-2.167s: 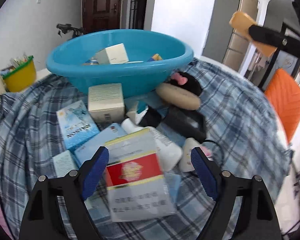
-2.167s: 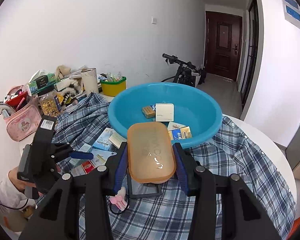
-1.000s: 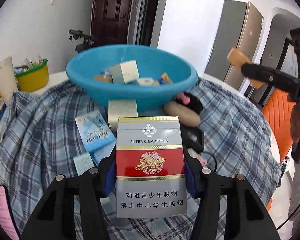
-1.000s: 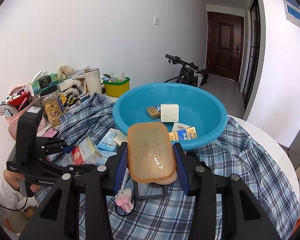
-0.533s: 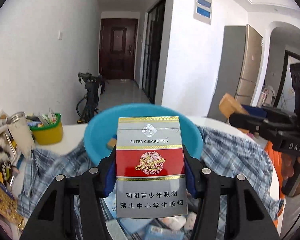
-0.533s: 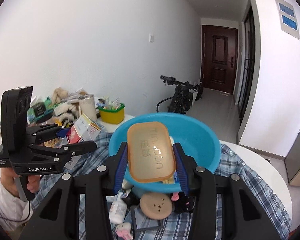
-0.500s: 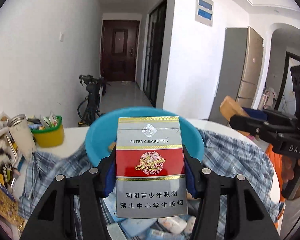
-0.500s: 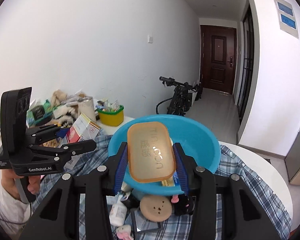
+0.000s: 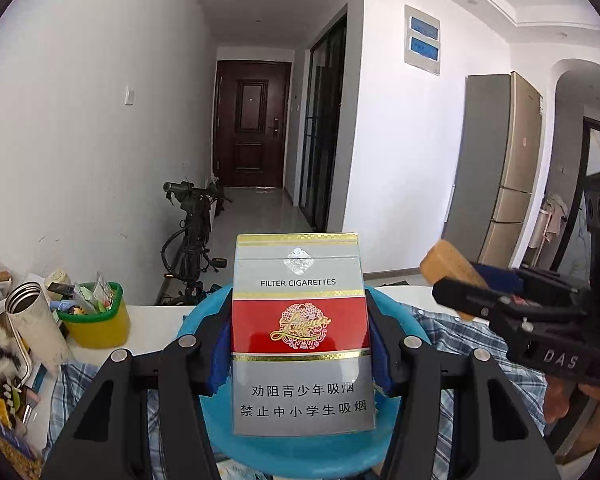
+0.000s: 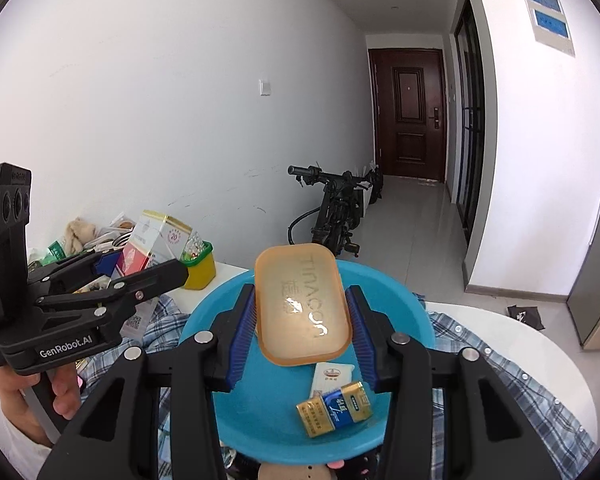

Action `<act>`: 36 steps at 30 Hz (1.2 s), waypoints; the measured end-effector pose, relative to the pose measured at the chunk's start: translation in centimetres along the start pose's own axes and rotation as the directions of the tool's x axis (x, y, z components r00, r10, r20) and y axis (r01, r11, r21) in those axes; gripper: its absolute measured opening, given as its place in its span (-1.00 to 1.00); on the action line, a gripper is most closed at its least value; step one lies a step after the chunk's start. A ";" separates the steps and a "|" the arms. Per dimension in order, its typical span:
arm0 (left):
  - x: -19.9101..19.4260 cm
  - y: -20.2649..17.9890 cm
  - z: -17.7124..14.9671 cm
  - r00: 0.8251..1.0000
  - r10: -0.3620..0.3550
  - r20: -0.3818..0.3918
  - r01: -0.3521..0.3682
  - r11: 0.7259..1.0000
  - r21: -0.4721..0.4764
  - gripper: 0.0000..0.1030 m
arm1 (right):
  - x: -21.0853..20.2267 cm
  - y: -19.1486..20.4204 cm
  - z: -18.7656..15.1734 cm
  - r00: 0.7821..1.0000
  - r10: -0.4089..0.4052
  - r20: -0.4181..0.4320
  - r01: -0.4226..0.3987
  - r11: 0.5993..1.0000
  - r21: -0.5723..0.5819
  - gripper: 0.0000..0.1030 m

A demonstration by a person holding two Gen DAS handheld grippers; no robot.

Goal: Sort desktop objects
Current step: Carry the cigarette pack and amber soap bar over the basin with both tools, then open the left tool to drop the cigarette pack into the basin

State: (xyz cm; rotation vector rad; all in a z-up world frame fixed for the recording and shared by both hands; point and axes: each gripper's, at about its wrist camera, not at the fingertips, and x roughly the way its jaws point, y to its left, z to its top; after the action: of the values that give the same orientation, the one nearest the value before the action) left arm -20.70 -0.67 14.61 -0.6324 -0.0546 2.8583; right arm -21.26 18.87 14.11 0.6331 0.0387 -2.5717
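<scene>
Both my hands have risen since a second ago. My left hand-held gripper grasps the red-and-silver cigarette carton above the round blue plastic basin, hiding its contents. My right hand-held gripper clenches the translucent orange plastic soap-box lid; only its view shows the gold-and-blue pack inside the basin.

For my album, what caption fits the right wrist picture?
Right tool grips a translucent orange plastic box above a round blue plastic basin.

Red-silver cigarette pack; blue basin; plaid cloth.
</scene>
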 end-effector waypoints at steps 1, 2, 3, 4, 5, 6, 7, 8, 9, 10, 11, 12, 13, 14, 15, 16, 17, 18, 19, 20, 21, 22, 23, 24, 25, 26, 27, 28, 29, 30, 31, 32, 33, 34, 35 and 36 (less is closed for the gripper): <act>0.6 0.2 0.0 1.000 0.001 -0.004 -0.001 1.000 -0.002 0.12 | 0.7 -0.1 -0.1 1.000 0.003 -0.007 -0.003 1.000 0.003 -0.16; 1.4 0.5 0.0 1.000 -0.003 -0.011 0.003 1.000 -0.005 0.12 | 1.4 -0.2 -0.2 1.000 0.006 -0.016 -0.006 1.000 0.003 -0.16; 2.1 0.9 0.0 1.000 -0.006 -0.020 0.005 1.000 -0.010 0.12 | 2.1 -0.4 -0.5 1.000 0.008 -0.027 -0.008 1.000 0.002 -0.16; 2.8 1.1 -0.1 1.000 -0.006 -0.029 0.006 1.000 -0.011 0.12 | 2.6 -0.5 -0.7 0.999 0.009 -0.035 -0.009 1.000 0.004 -0.16; 3.7 1.4 -0.3 0.999 -0.006 -0.041 0.005 1.000 -0.012 0.12 | 3.1 -0.7 -0.9 0.999 0.010 -0.044 -0.010 1.000 0.007 -0.16; 4.4 1.7 -0.3 0.999 -0.004 -0.054 0.003 1.000 -0.014 0.12 | 3.7 -0.9 -1.2 0.998 0.010 -0.054 -0.009 1.000 0.014 -0.16; 5.1 1.9 -0.3 0.998 -0.004 -0.066 0.003 1.000 -0.013 0.12 | 4.2 -1.1 -1.3 0.998 0.009 -0.064 -0.008 1.000 0.017 -0.16; 5.8 2.2 -0.4 0.997 -0.002 -0.073 0.001 1.000 -0.017 0.12 | 4.5 -1.2 -1.4 0.998 0.009 -0.068 -0.008 1.000 0.019 -0.16; 6.3 2.5 -0.5 0.997 0.002 -0.082 -0.004 1.000 -0.018 0.12 | 4.9 -1.1 -1.4 0.997 0.007 -0.073 -0.005 1.000 0.019 -0.16; 6.5 2.6 -0.9 0.996 0.006 -0.093 -0.007 1.000 -0.016 0.12 | 5.1 -1.1 -1.5 0.997 0.003 -0.077 -0.002 1.000 0.013 -0.16; 6.8 2.7 -1.2 0.995 0.007 -0.103 -0.009 1.000 -0.015 0.12 | 5.2 -1.0 -1.7 0.997 0.002 -0.083 -0.002 1.000 0.008 -0.16; 7.2 3.0 -1.3 0.994 0.009 -0.108 -0.011 1.000 -0.020 0.12 | 5.2 -1.0 -1.8 0.996 0.002 -0.088 -0.001 1.000 0.005 -0.16; 7.3 3.1 -1.4 0.994 0.009 -0.111 -0.012 1.000 -0.024 0.12 | 5.2 -1.0 -1.9 0.996 -0.002 -0.090 0.003 1.000 0.004 -0.16; 7.5 3.1 -1.5 0.994 0.006 -0.114 -0.009 1.000 -0.025 0.12 | 5.1 -1.1 -2.1 0.996 -0.005 -0.091 0.006 1.000 0.004 -0.16; 7.5 3.1 -1.5 0.994 0.006 -0.113 -0.009 1.000 -0.023 0.12 | 5.1 -1.1 -1.9 0.996 -0.008 -0.091 0.008 1.000 0.004 -0.16; 7.7 3.1 -1.5 0.994 0.008 -0.113 -0.010 1.000 -0.018 0.12 | 5.0 -1.2 -1.9 0.996 -0.010 -0.090 0.010 1.000 0.003 -0.16; 7.8 3.0 -1.7 0.994 0.012 -0.113 -0.013 1.000 -0.008 0.12 | 4.9 -1.2 -1.9 0.996 -0.011 -0.089 0.011 1.000 0.000 -0.16; 7.8 2.9 -1.9 0.993 0.014 -0.113 -0.014 1.000 0.000 0.12 | 4.8 -1.1 -1.8 0.996 -0.012 -0.086 0.012 1.000 -0.002 -0.16; 7.8 2.7 -2.0 0.993 0.016 -0.114 -0.015 1.000 0.007 0.12 | 4.7 -1.1 -1.7 0.996 -0.012 -0.084 0.012 1.000 -0.003 -0.16; 8.0 2.5 -2.1 0.993 0.016 -0.118 -0.015 1.000 0.013 0.12 | 4.6 -1.1 -1.7 0.997 -0.013 -0.080 0.012 1.000 -0.004 -0.16; 8.1 2.4 -2.1 0.993 0.016 -0.120 -0.014 1.000 0.015 0.12 | 4.6 -1.1 -1.5 0.997 -0.013 -0.077 0.013 1.000 -0.006 -0.16; 8.0 2.2 -2.2 0.993 0.017 -0.120 -0.015 1.000 0.016 0.12 | 4.6 -0.9 -1.5 0.997 -0.012 -0.077 0.012 1.000 -0.009 -0.16; 8.0 2.1 -2.2 0.993 0.018 -0.120 -0.016 1.000 0.018 0.12 | 4.6 -0.8 -1.5 0.997 -0.012 -0.076 0.011 1.000 -0.012 -0.16; 8.0 2.1 -2.2 0.993 0.018 -0.119 -0.015 1.000 0.020 0.12 | 4.6 -0.9 -1.4 0.997 -0.011 -0.076 0.011 1.000 -0.013 -0.16; 7.9 2.1 -2.1 0.993 0.021 -0.117 -0.018 1.000 0.024 0.12 | 4.7 -0.8 -1.4 0.997 -0.009 -0.076 0.008 1.000 -0.012 -0.16; 7.8 2.1 -2.1 0.993 0.027 -0.112 -0.024 0.999 0.026 0.13 | 4.7 -0.8 -1.4 0.997 -0.006 -0.075 0.005 1.000 -0.010 -0.16; 7.7 2.1 -2.1 0.994 0.030 -0.109 -0.027 0.999 0.028 0.13 | 4.7 -0.6 -1.3 0.997 -0.003 -0.074 0.002 1.000 -0.010 -0.16; 7.5 1.9 -2.0 0.994 0.031 -0.106 -0.028 0.999 0.028 0.13 | 4.7 -0.5 -1.3 0.997 -0.002 -0.074 0.002 1.000 -0.013 -0.16; 7.4 2.0 -2.0 0.994 0.032 -0.103 -0.029 0.999 0.030 0.13 | 4.6 -0.4 -1.3 0.997 -0.003 -0.073 0.002 1.000 -0.015 -0.16; 7.3 2.0 -2.0 0.994 0.035 -0.102 -0.032 0.999 0.031 0.13 | 4.6 -0.3 -1.4 0.997 -0.001 -0.071 0.000 1.000 -0.016 -0.16; 7.2 2.1 -2.0 0.994 0.036 -0.102 -0.033 0.999 0.034 0.13 | 4.5 -0.3 -1.4 0.998 0.000 -0.070 -0.001 1.000 -0.018 -0.16; 7.1 2.1 -2.0 0.994 0.037 -0.102 -0.033 0.999 0.038 0.13 | 4.4 -0.3 -1.4 0.998 0.000 -0.069 -0.001 1.000 -0.019 -0.16; 7.1 2.2 -2.0 0.994 0.039 -0.104 -0.035 0.999 0.040 0.13 | 4.4 -0.2 -1.3 0.998 0.001 -0.068 -0.002 1.000 -0.019 -0.16; 7.1 2.3 -2.0 0.993 0.048 -0.109 -0.044 0.998 0.043 0.22 | 4.4 -0.1 -1.3 0.998 0.001 -0.067 -0.002 1.000 -0.020 -0.16; 7.1 2.3 -2.0 0.991 0.064 -0.114 -0.059 0.997 0.046 0.64 | 4.4 -0.1 -1.3 0.998 -0.001 -0.067 -0.001 1.000 -0.020 -0.16; 7.1 2.2 -2.0 0.990 0.084 -0.114 -0.078 0.996 0.049 0.89 | 4.4 -0.1 -1.4 0.998 0.000 -0.068 -0.001 1.000 -0.020 -0.16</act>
State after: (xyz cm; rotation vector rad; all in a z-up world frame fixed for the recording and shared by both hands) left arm -26.61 -1.35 9.70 -0.8074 0.0544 2.8845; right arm -24.10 17.12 10.95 0.7132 0.0872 -2.5453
